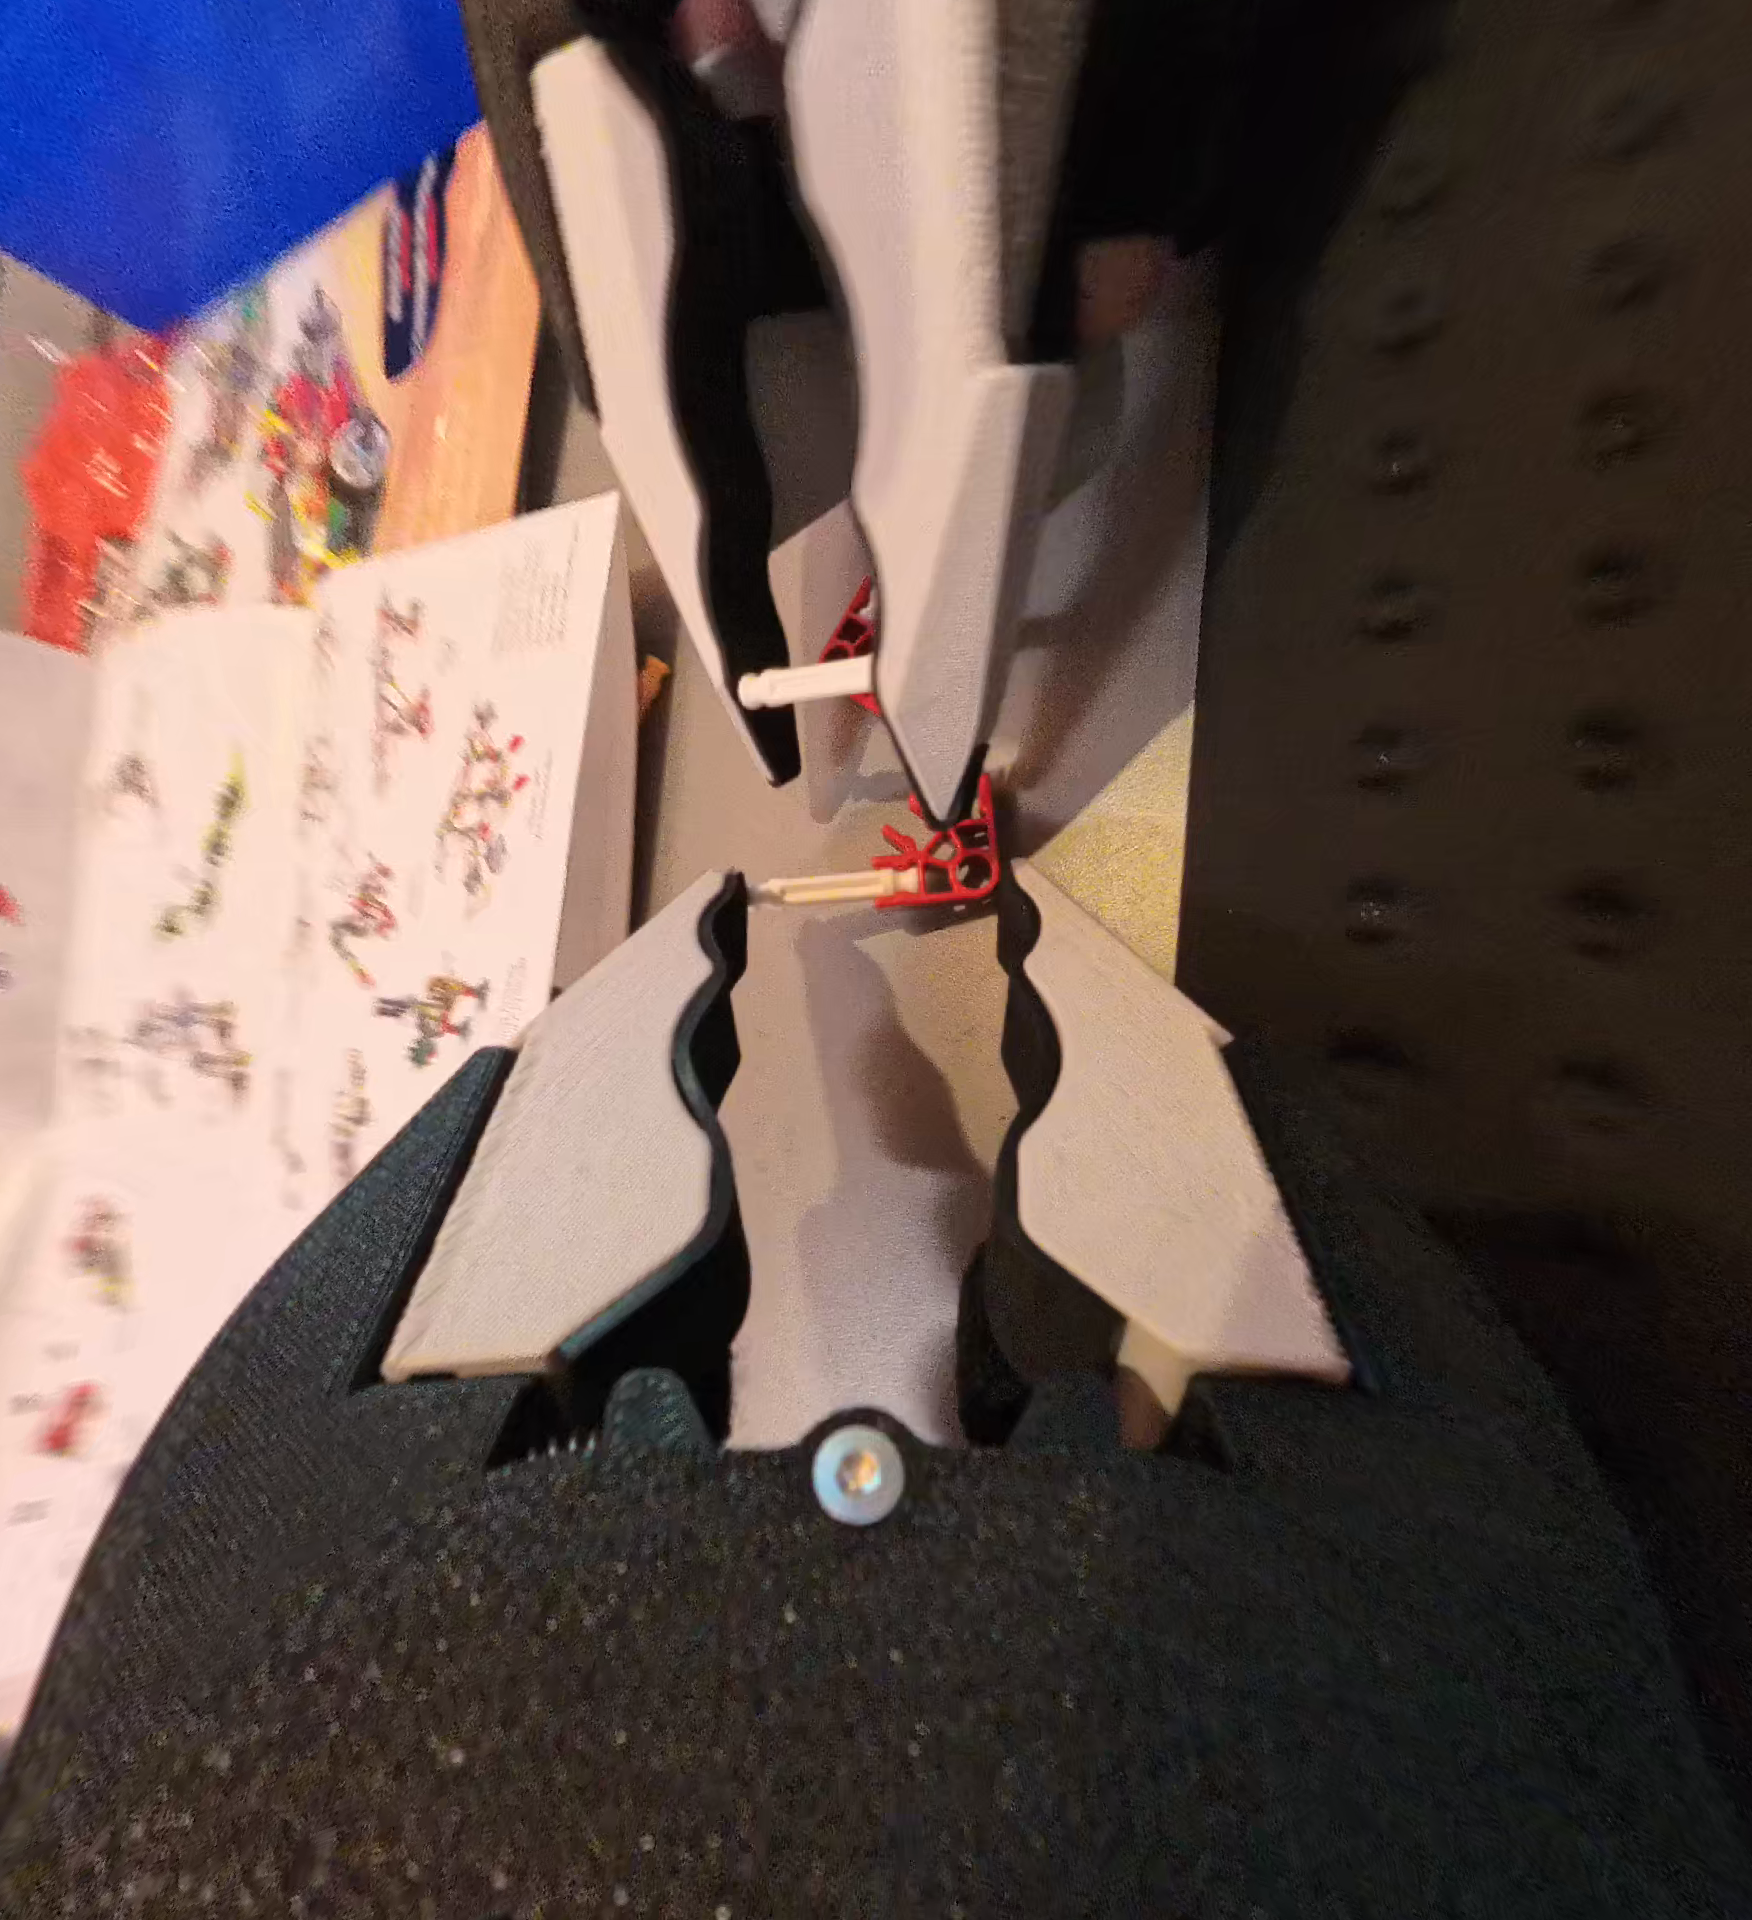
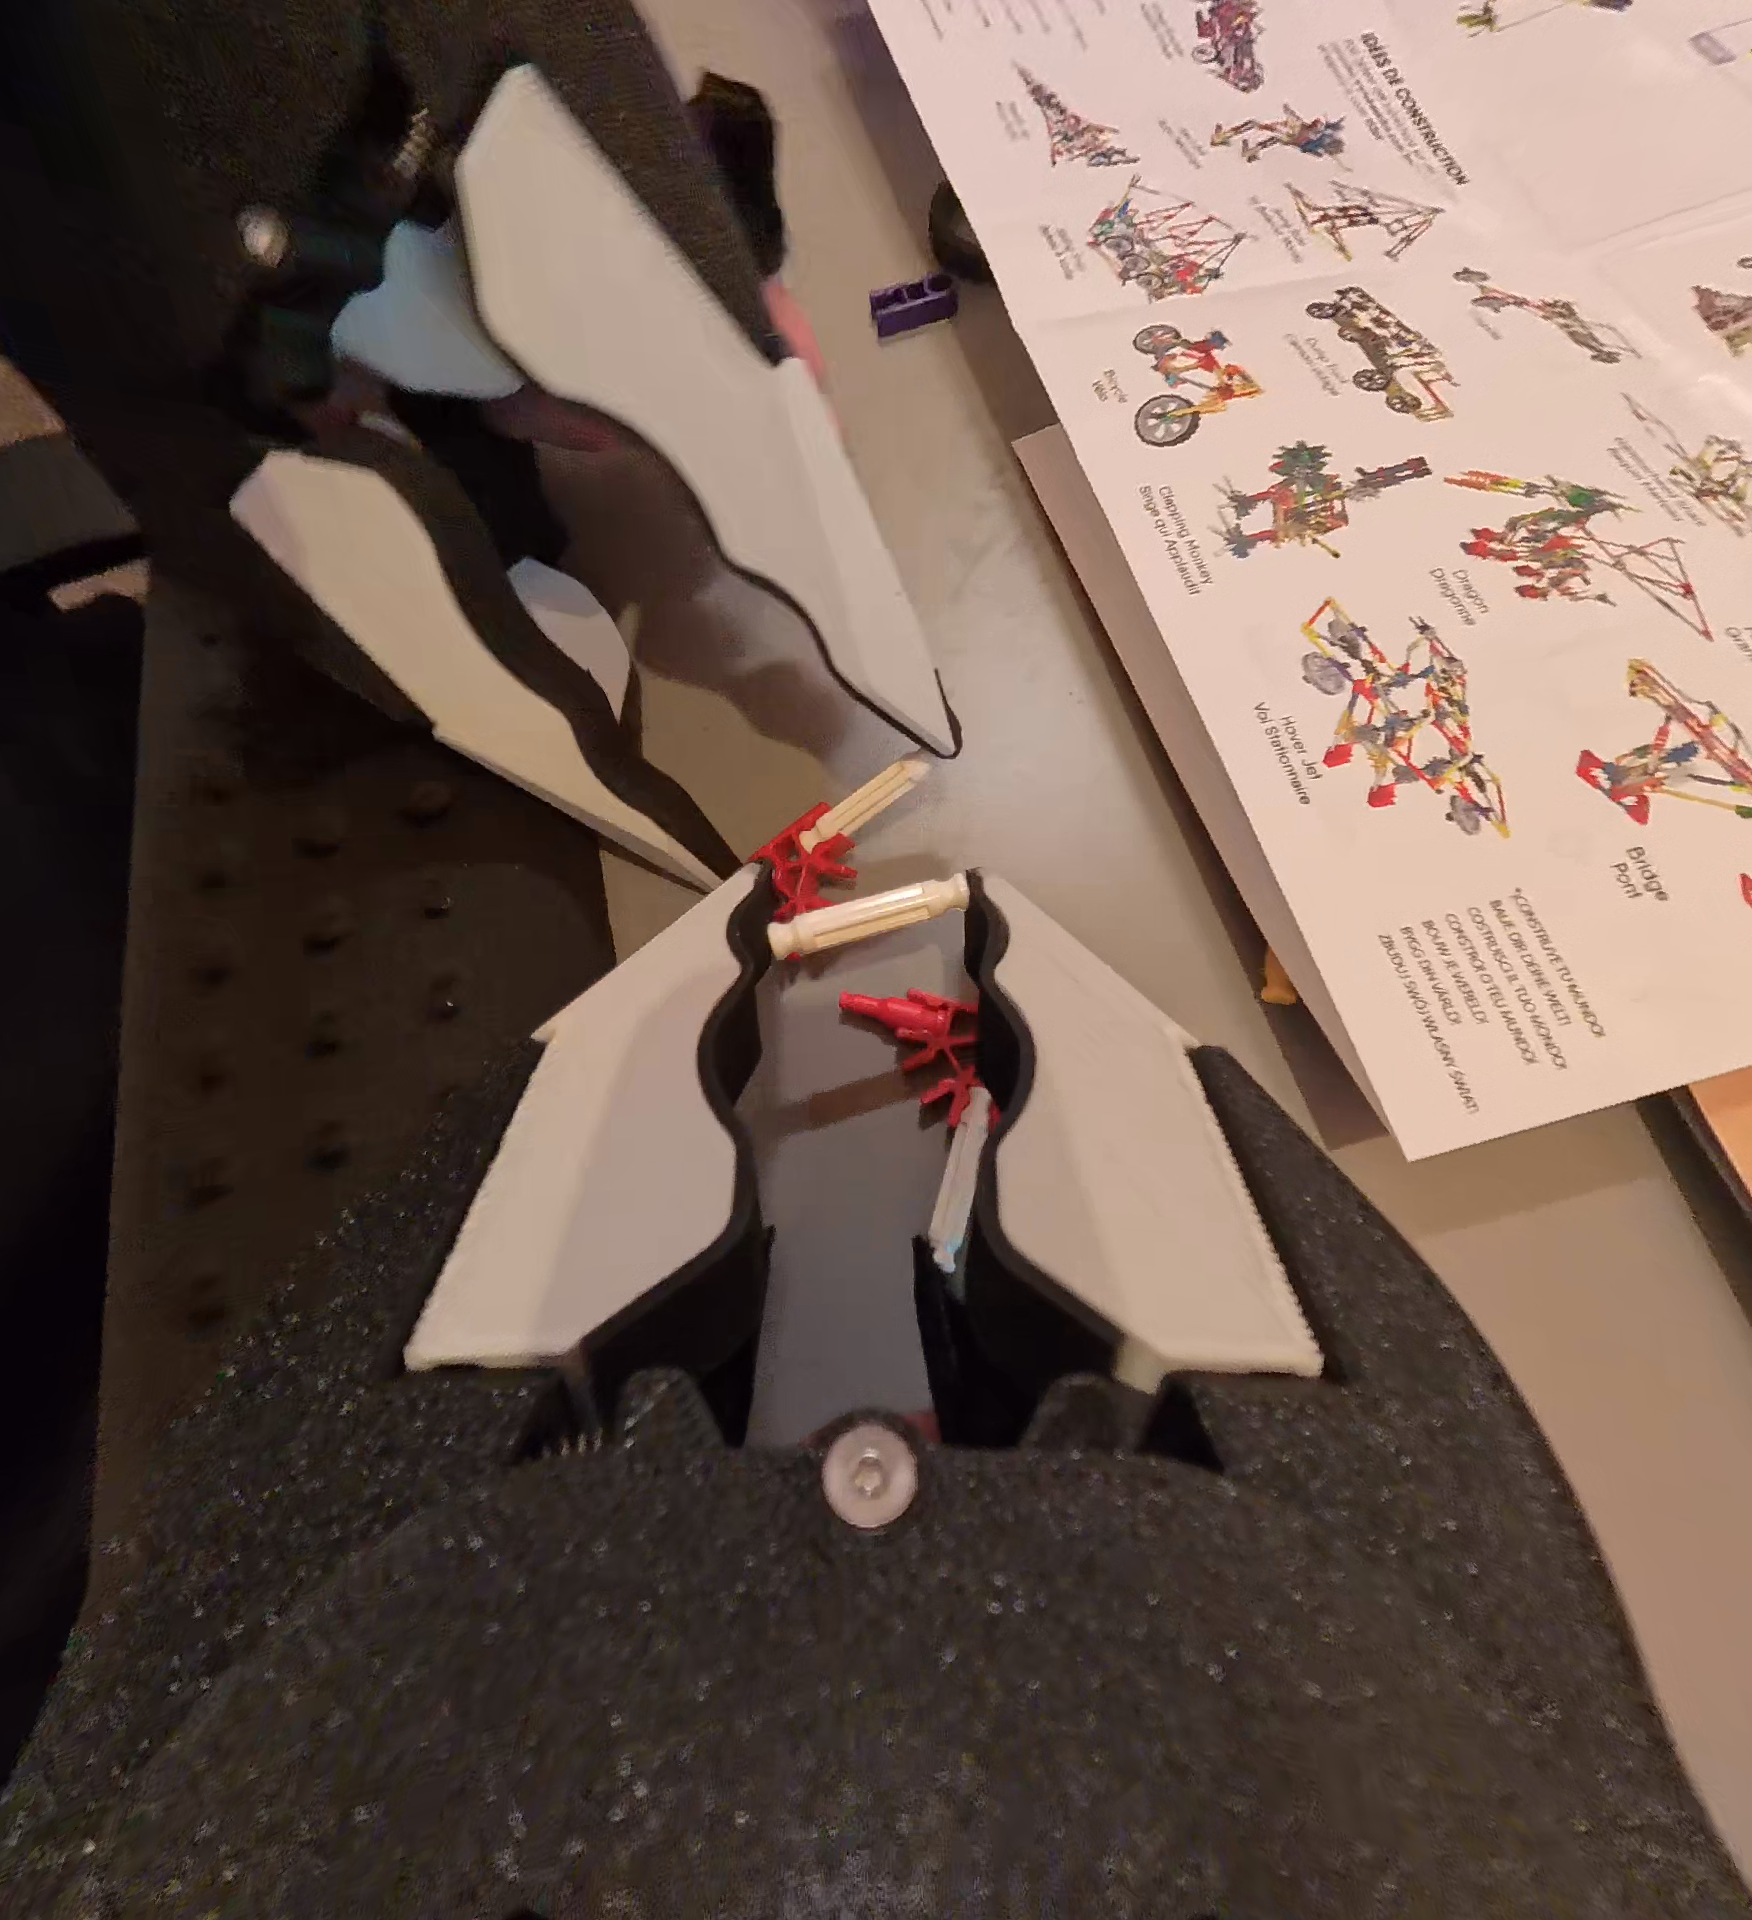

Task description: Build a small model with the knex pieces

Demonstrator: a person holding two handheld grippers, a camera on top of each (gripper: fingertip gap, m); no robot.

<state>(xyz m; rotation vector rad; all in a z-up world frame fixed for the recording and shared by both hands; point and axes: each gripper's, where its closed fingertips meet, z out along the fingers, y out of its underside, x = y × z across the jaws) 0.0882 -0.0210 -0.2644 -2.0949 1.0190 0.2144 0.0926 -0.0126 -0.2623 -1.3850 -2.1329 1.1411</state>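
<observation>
My left gripper (image 1: 872, 883) is shut end to end on a short white rod (image 1: 820, 888) plugged into a red connector (image 1: 955, 868). It also shows in the right wrist view (image 2: 830, 816), coming in from the upper left with that rod (image 2: 872, 795) and connector (image 2: 799, 852). My right gripper (image 2: 861, 883) is shut lengthwise on another white rod (image 2: 872, 914). More red connectors (image 2: 919, 1029) and a further white rod (image 2: 960, 1184) sit against its right finger. In the left wrist view the right gripper (image 1: 867, 795) comes down from above, one fingertip touching the left's red connector.
A folded picture instruction sheet (image 2: 1371, 520) lies on the grey table (image 2: 1059, 727); it also shows in the left wrist view (image 1: 280, 831). A purple piece (image 2: 913, 301) lies beside it. A black perforated board (image 1: 1474, 623) stands alongside. A blue container (image 1: 176, 135) and red parts (image 1: 93, 468) are farther off. Less than 4 cm separates the two grippers' tips.
</observation>
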